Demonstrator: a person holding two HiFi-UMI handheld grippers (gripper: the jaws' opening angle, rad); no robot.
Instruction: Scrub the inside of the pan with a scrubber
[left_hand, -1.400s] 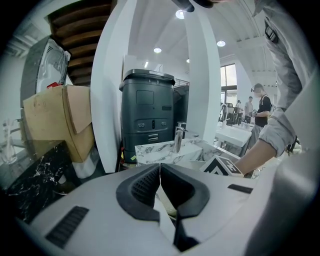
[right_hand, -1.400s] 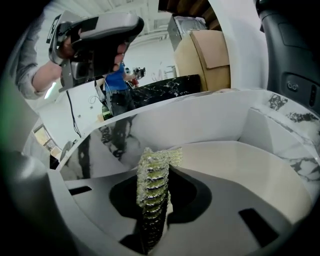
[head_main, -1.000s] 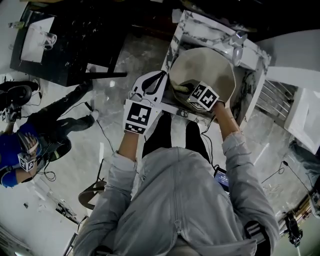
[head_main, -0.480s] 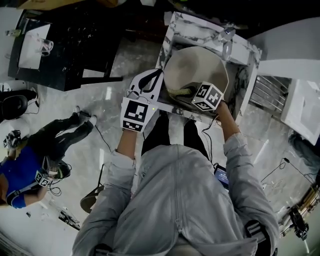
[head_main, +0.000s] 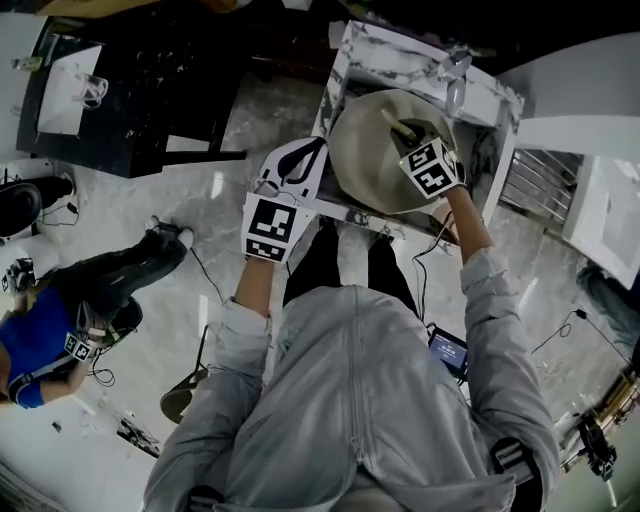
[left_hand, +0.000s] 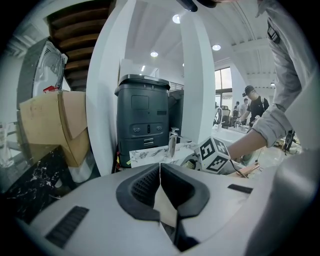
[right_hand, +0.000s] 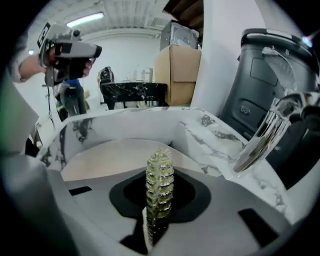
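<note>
A wide beige pan lies in the marble sink. My left gripper is at the pan's left side, shut on a thin cream part of the pan; whether that part is rim or handle is unclear. In the left gripper view, the left gripper shows its jaws pinched together around it. My right gripper is over the far right of the pan, shut on a green-yellow scrubber. The scrubber points down at the pan's inside. In its own view, the right gripper clamps the scrubber on edge.
A chrome faucet stands at the sink's far right corner and curves close by the right gripper. A dark bin and a cardboard box stand behind the sink. A black table and a person in blue are to the left.
The right gripper has carried the scrubber from the pan's near edge to its far right part. The left gripper has stayed put. The person in blue has shifted on the floor.
</note>
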